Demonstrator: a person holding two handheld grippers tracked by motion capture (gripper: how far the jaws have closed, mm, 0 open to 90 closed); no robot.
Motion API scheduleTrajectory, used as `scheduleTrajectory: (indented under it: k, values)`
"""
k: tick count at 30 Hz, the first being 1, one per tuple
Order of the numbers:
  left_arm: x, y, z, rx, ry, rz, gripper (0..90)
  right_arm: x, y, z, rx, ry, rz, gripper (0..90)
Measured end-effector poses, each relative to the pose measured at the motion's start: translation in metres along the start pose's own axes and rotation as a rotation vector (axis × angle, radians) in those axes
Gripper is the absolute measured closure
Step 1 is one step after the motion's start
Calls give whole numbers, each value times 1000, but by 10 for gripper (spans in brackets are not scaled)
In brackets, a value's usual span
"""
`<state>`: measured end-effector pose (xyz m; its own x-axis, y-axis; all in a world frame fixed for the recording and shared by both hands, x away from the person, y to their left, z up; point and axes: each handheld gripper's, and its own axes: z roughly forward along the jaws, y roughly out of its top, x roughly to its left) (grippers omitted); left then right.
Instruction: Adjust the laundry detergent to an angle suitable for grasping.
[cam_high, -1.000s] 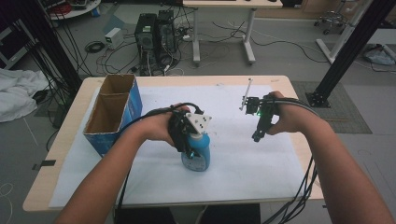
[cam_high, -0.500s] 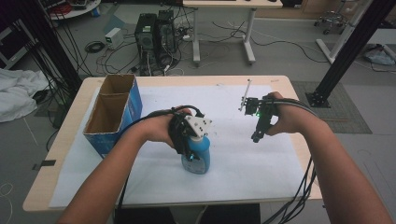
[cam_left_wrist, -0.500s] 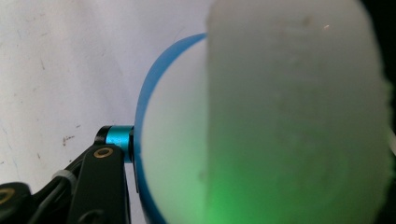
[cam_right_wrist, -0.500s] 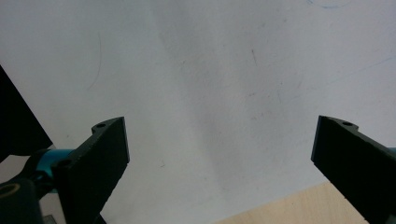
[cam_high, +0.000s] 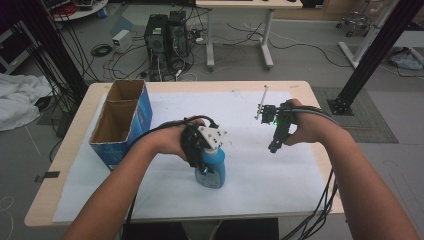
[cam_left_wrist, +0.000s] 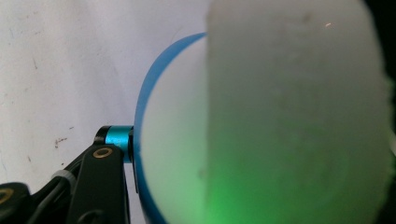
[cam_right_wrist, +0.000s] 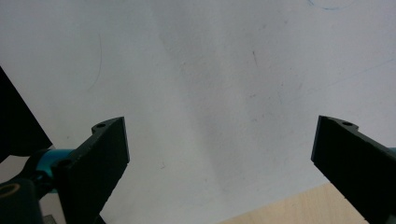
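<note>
A blue bottle (cam_high: 212, 169) with a pale top stands on the white paper (cam_high: 260, 180) near the table's front middle. My left gripper (cam_high: 202, 150) is shut on its upper part, coming in from the left. In the left gripper view the bottle (cam_left_wrist: 280, 116) looms close and blurred, with one black finger (cam_left_wrist: 100, 172) pressed to its blue edge; the other finger is hidden. My right gripper (cam_high: 274, 145) hangs over the paper to the right of the bottle, apart from it. Its jaws stand wide open with nothing between them (cam_right_wrist: 219, 149).
An open blue cardboard box (cam_high: 120, 122) stands at the table's left side. The wooden table (cam_high: 65, 165) shows beyond the paper's edges. Cables trail from both grippers off the front edge. Computers, desks and wires sit on the floor behind.
</note>
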<state>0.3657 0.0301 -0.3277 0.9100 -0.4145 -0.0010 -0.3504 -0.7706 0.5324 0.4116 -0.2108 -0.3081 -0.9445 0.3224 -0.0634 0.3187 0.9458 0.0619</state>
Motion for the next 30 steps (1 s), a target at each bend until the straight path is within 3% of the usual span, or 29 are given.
scheduleTrajectory:
  k: [15,16,19,30]
  values:
    - [2,2,0,-13,1,-36,374,-1,-1,-2,-14,0,8,33]
    - [2,3,-4,-46,19,-47,374,-1,-1,-2,-14,0,8,32]
    - [1,3,-6,-45,30,-55,313,-1,-1,-1,-10,1,11,33]
    - [-3,4,-13,-78,31,-76,270,-2,1,-1,-10,4,15,33]
